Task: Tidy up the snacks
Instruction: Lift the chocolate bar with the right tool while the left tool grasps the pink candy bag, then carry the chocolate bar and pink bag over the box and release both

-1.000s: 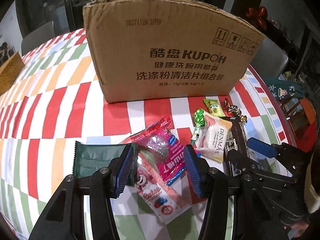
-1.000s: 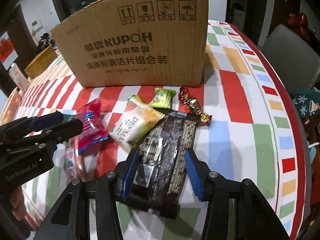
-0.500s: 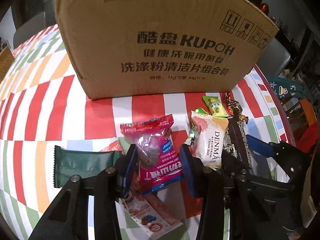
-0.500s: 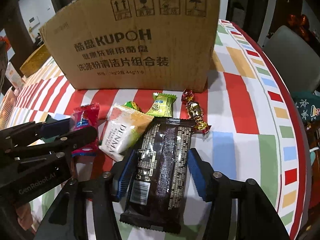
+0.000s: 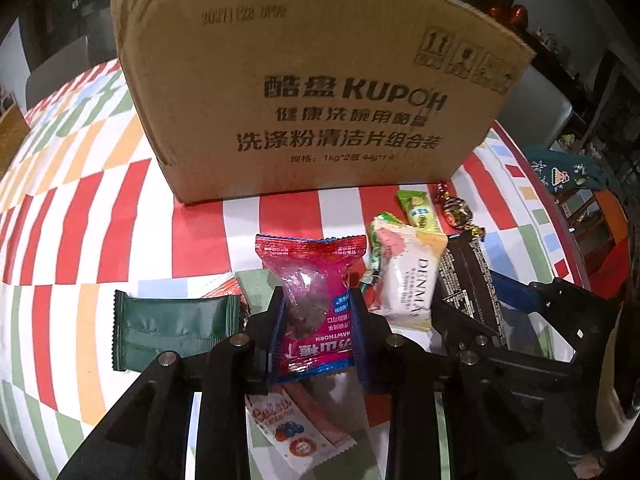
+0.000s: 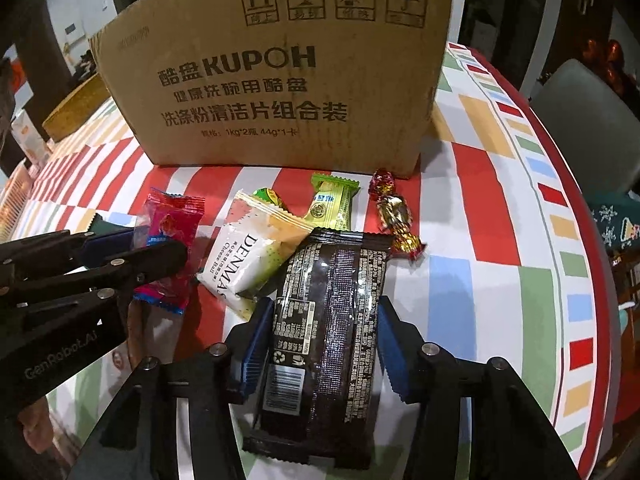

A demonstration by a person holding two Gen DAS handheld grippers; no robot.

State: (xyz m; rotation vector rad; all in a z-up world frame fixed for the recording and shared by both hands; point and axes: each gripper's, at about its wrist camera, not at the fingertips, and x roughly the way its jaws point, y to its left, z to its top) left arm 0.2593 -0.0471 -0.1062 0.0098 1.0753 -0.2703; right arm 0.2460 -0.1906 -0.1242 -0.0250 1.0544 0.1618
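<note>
A pink hawthorn packet [image 5: 316, 280] stands between the blue pads of my left gripper [image 5: 316, 320], whose jaws are closing and press on its sides. A dark brown snack packet [image 6: 328, 320] lies flat between the pads of my right gripper [image 6: 324, 340]. Those jaws are closing too, the left pad at the packet's edge, the right pad just off it. A brown cardboard box [image 5: 320, 100] stands behind the snacks. Between the two held packets lies a white DENMAS packet [image 5: 404, 272].
On the striped tablecloth [image 5: 80, 220] lie a dark green packet [image 5: 168, 328], a light green candy [image 6: 330, 204], a gold-and-red wrapped candy [image 6: 394, 212] and a berry strip pack [image 5: 296, 428]. A grey chair [image 6: 580, 120] stands beyond the table's right rim.
The left jaws have narrowed onto the pink packet, which now stands straight between the pads. The right jaws widened a little around the brown packet, then narrowed again.
</note>
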